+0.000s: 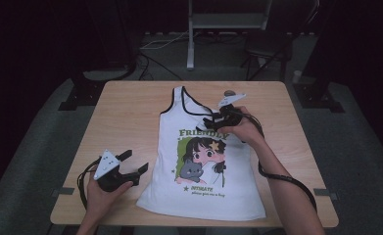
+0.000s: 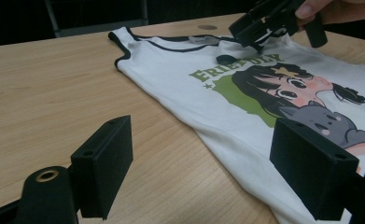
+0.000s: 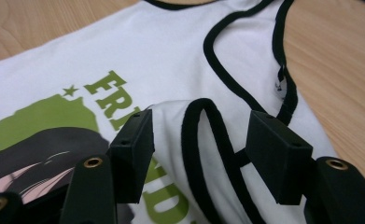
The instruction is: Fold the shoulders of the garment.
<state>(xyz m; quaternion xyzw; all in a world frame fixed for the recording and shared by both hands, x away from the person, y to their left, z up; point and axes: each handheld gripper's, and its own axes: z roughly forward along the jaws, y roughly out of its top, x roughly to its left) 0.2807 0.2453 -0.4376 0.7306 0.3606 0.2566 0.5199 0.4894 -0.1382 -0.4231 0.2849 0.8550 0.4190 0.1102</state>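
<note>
A white tank top (image 1: 203, 161) with black trim, green "FRIENDLY" lettering and a cartoon girl-and-cat print lies flat on the wooden table (image 1: 130, 112). Its right shoulder strap (image 3: 203, 135) is folded down onto the chest. My right gripper (image 1: 212, 122) hovers low over that folded strap. In the right gripper view, the right gripper (image 3: 201, 123) has its jaws apart on either side of the strap, and the pads do not press on it. My left gripper (image 1: 134, 162) rests open on bare wood just left of the shirt's lower edge (image 2: 245, 154), with nothing between its jaws (image 2: 201, 140).
A small round disc (image 1: 229, 92) lies on the table beyond the shirt's neckline. Bare wood spreads to the left of the shirt and along the right edge. A white stand (image 1: 191, 39) and dark chair legs are on the floor behind the table.
</note>
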